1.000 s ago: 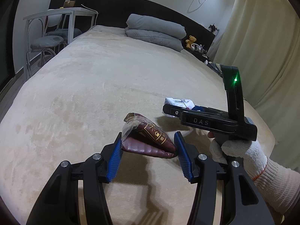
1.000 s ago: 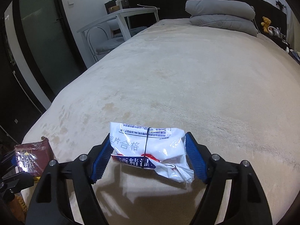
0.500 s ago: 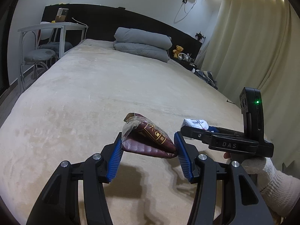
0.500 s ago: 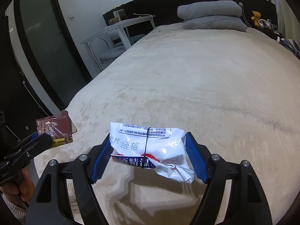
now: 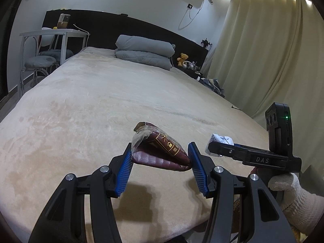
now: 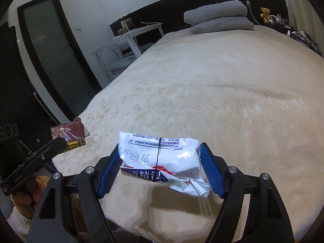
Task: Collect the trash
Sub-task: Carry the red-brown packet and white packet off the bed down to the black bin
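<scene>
maroon packet (image 5: 162, 151): glossy film | white wrapper (image 6: 162, 158): shiny plastic | bed cover (image 5: 101, 105): matt plush

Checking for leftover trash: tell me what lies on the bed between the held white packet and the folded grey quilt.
Nothing: the right wrist view shows only bare beige bedcover between the white packet and the quilt.

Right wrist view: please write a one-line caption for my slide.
Right gripper holds a crumpled white wrapper above the beige bed.

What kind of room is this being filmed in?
It looks like a bedroom in a home. A large bed with a beige cover fills the view, folded grey bedding lies at its dark headboard, and a teddy bear sits on a side shelf by cream curtains.
</scene>
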`<action>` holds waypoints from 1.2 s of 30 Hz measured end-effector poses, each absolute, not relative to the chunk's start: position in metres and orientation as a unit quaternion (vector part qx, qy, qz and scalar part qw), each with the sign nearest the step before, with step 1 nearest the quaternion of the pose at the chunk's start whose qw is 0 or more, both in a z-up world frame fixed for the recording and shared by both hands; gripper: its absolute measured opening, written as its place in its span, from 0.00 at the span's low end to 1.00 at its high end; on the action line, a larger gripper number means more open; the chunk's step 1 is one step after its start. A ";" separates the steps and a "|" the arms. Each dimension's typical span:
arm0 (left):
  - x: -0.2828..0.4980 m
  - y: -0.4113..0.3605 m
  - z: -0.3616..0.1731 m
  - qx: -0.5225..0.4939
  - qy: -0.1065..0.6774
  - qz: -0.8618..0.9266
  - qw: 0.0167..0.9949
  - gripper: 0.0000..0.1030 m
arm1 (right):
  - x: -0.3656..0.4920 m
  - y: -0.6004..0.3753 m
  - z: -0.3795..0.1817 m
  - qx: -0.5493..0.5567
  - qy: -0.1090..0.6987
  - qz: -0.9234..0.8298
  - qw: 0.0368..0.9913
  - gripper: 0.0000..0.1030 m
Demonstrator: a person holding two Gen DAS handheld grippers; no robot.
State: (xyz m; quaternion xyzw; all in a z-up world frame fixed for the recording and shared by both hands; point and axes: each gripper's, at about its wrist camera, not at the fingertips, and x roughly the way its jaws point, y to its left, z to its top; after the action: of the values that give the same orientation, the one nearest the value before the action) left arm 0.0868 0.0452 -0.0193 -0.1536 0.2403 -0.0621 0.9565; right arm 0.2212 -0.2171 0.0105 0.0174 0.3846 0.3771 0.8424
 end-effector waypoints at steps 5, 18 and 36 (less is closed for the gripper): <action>0.065 0.029 -0.019 -0.152 0.232 -0.070 0.958 0.51 | 0.193 -0.241 0.011 0.025 0.380 0.376 0.845 0.73; 0.011 -0.008 -0.026 -0.145 0.228 -0.097 0.958 0.51 | 0.133 -0.281 0.008 0.032 0.375 0.376 0.847 0.73; -0.013 -0.033 -0.063 -0.156 0.305 -0.117 0.932 0.51 | 0.103 -0.285 -0.028 0.042 0.452 0.385 0.804 0.73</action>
State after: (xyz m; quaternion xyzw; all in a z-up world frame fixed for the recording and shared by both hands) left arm -0.0131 -0.0334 -0.0630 -0.1560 0.3047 -0.1171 0.9323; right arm 0.1026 -0.2854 -0.0279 0.0416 0.4518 0.3851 0.8037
